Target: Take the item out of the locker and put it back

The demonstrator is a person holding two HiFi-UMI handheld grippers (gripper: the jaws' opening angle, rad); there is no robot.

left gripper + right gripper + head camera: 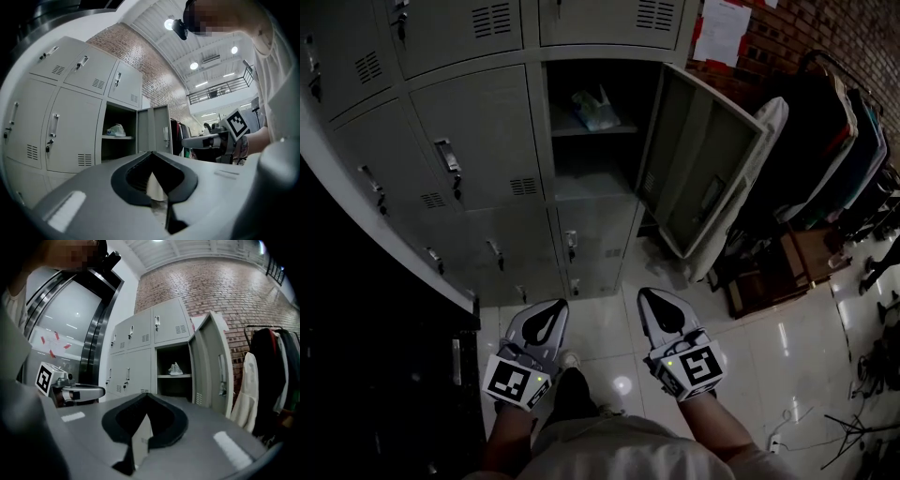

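Bag (595,110) lies on open locker shelf (581,131) at 12 o'clock; left gripper (551,311) and right gripper (652,302) hang low, jaws pressed together, empty. Door (703,178) at 2 o'clock could snag any reach.

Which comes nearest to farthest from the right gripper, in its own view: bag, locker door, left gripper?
1. left gripper, alongside at left.
2. locker door, swung open, at right.
3. bag, deep inside on the shelf.
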